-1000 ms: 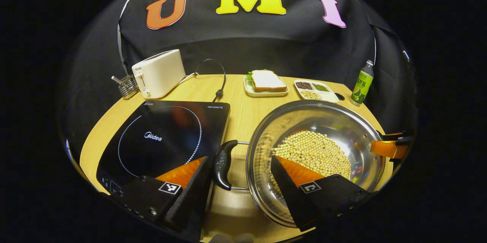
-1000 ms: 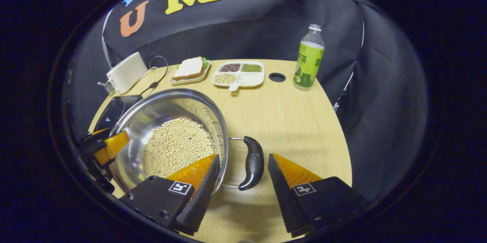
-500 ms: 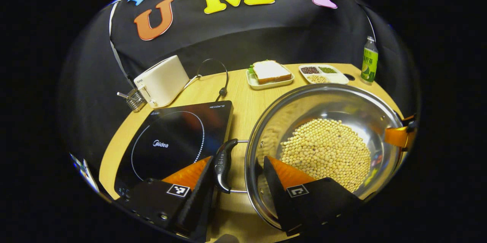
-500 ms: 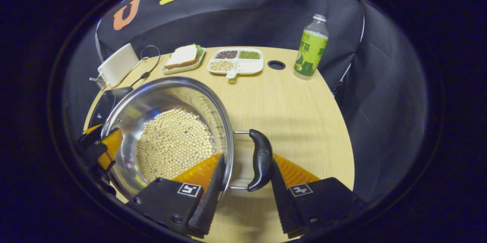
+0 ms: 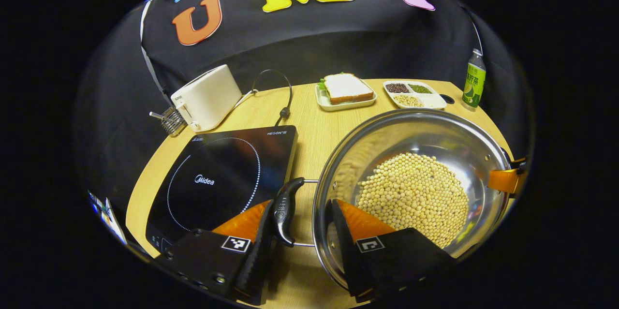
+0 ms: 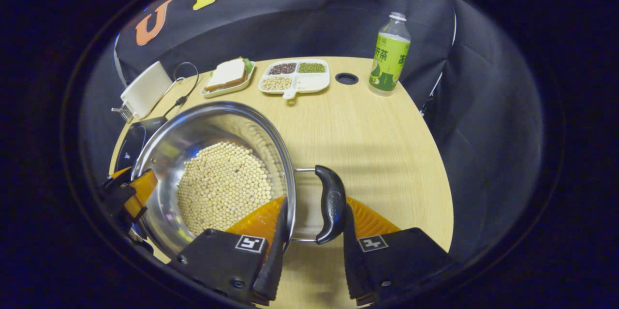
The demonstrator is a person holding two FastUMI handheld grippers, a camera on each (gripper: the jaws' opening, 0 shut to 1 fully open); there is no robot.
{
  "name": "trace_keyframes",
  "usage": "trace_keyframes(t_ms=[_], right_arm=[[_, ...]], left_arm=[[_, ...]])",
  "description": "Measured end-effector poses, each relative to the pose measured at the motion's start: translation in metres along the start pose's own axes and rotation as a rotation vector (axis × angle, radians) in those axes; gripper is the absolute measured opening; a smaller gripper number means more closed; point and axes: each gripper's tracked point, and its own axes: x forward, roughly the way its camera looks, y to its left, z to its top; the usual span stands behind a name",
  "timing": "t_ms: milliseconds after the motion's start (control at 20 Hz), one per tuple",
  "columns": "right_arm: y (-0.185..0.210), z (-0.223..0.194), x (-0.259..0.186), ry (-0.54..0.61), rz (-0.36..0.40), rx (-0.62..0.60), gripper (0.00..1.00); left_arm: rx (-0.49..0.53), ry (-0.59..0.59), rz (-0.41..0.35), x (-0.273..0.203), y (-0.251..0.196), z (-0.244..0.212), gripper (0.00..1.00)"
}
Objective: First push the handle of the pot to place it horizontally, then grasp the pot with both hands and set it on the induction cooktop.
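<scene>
Induction cooktop (image 5: 222, 178): flat dark slab at the left of the table (image 5: 309, 120), surface bare, just beside the pot.
Left tool (image 5: 300, 231): fingers straddle the pot's left handle (image 5: 285, 210) and rim; one finger touches the handle's outer side, the other sits inside the rim. Whether both press, I cannot tell.
Pot (image 5: 411, 173): wide steel bowl on the table right of the cooktop, base covered with soybeans (image 5: 416, 193).
Right tool (image 6: 312, 236): fingers bracket the right handle (image 6: 331, 202); the outer finger touches it, the inner lies over the rim. Full pinch not confirmed.
Handling, judged: rigid and fairly heavy with its load; polished wall slippery, so hold by the two dark handles. Beans loose and apt to roll or spill if tilted; lift level, both sides together.
Behind: toaster (image 5: 208, 96), sandwich plate (image 5: 346, 94), divided dish (image 5: 413, 95), bottle (image 6: 389, 55).
</scene>
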Motion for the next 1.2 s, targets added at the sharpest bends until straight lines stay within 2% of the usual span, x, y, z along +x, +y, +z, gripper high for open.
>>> trace_keyframes(t_ms=[150, 200, 250, 500, 550, 600, 900, 1200], right_arm=[[0.0, -0.005, -0.002, 0.006, 0.005, 0.011, 0.53], [0.0, -0.006, -0.004, 0.007, 0.005, 0.013, 0.53], [0.0, -0.006, -0.006, 0.008, 0.004, 0.018, 0.53], [0.005, 0.0, -0.019, -0.012, -0.001, 0.016, 0.52], [0.008, 0.003, -0.021, -0.014, -0.001, 0.017, 0.55], [0.01, 0.004, -0.025, -0.018, -0.001, 0.016, 0.53], [0.036, 0.023, -0.048, -0.051, 0.005, 0.009, 0.52], [0.078, 0.037, -0.067, -0.083, 0.019, -0.001, 0.52]], left_arm=[[0.008, -0.01, -0.008, -0.002, 0.0, 0.003, 0.61], [0.012, -0.009, -0.009, -0.002, -0.001, 0.003, 0.71], [0.012, -0.006, -0.013, -0.004, -0.001, 0.002, 0.61], [0.008, -0.021, -0.019, -0.012, 0.003, 0.012, 0.61], [0.007, -0.023, -0.02, -0.014, 0.004, 0.014, 0.61], [0.008, -0.031, -0.019, -0.017, 0.006, 0.017, 0.61], [-0.001, -0.058, -0.013, -0.035, 0.031, 0.035, 0.61], [-0.013, -0.084, 0.001, -0.045, 0.076, 0.051, 0.61]])
